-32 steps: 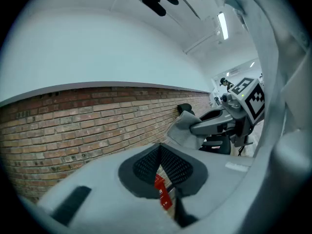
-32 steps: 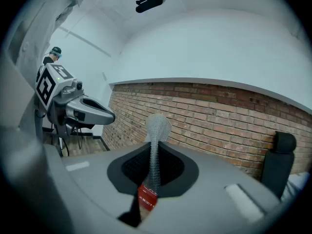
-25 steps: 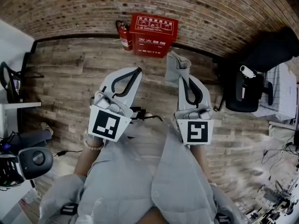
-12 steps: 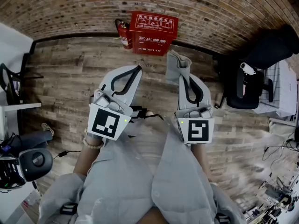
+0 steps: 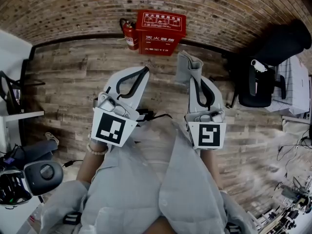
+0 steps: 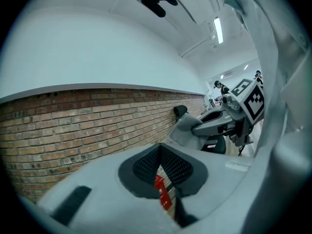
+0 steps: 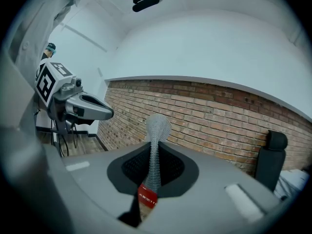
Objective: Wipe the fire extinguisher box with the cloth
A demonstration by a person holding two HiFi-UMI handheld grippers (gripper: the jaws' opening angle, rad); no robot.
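The red fire extinguisher box (image 5: 160,33) stands on the wooden floor against the brick wall, at the top of the head view. Both grippers are held side by side short of it, pointing toward it. My right gripper (image 5: 193,80) is shut on a grey cloth (image 5: 187,66), which sticks up past the fingertips. In the right gripper view the cloth (image 7: 156,143) rises between the jaws, with the box (image 7: 147,198) small behind it. My left gripper (image 5: 142,72) is shut and holds nothing. Through its jaw gap a sliver of the box (image 6: 162,193) shows.
A red fire extinguisher (image 5: 129,34) stands just left of the box. A black office chair (image 5: 258,84) is at the right by the wall. A white desk edge (image 5: 14,113) and a round grey device (image 5: 43,173) are at the left. The person's grey sleeves fill the lower middle.
The head view has shifted slightly and both grippers have drifted a little. The right gripper still holds the cloth and the left stays shut.
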